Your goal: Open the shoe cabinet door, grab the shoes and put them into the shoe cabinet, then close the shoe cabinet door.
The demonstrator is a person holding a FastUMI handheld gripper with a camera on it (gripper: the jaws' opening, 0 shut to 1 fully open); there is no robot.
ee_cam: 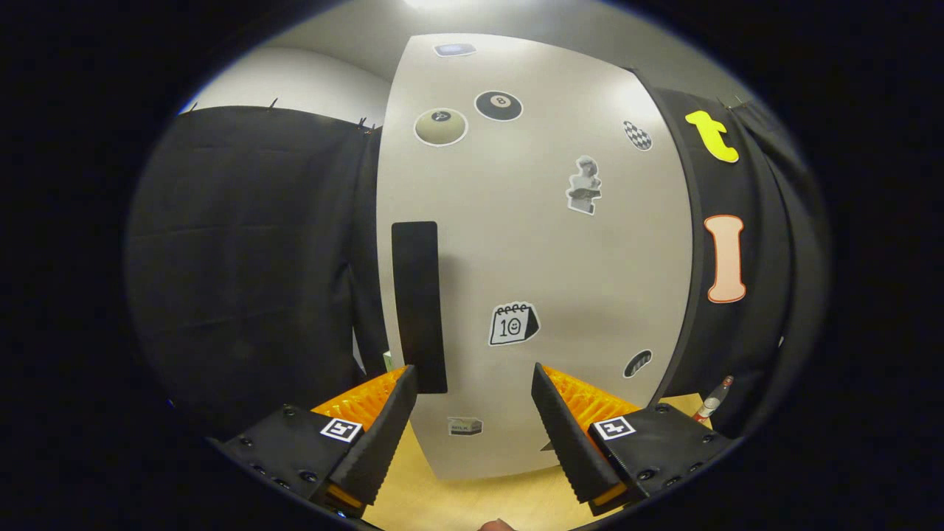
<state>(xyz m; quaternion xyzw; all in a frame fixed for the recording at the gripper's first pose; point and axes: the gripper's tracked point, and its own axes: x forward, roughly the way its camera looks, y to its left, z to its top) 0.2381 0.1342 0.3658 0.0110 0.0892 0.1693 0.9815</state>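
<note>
With its fingers spread and holding nothing, the gripper [473, 413] faces the closed shoe cabinet door [560, 258], whose dark handle [418, 302] sits just ahead of the left finger.

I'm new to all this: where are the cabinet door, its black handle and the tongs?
cabinet door [560, 258]: gripper view, bare white panel.
black handle [419, 306]: gripper view, middle of the strip.
tongs [474, 398]: gripper view, open gap between the fingertips.

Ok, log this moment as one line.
claw: open, empty | cabinet door: shut, just ahead | black handle: by one finger, ungripped | phase: approaching door
</note>
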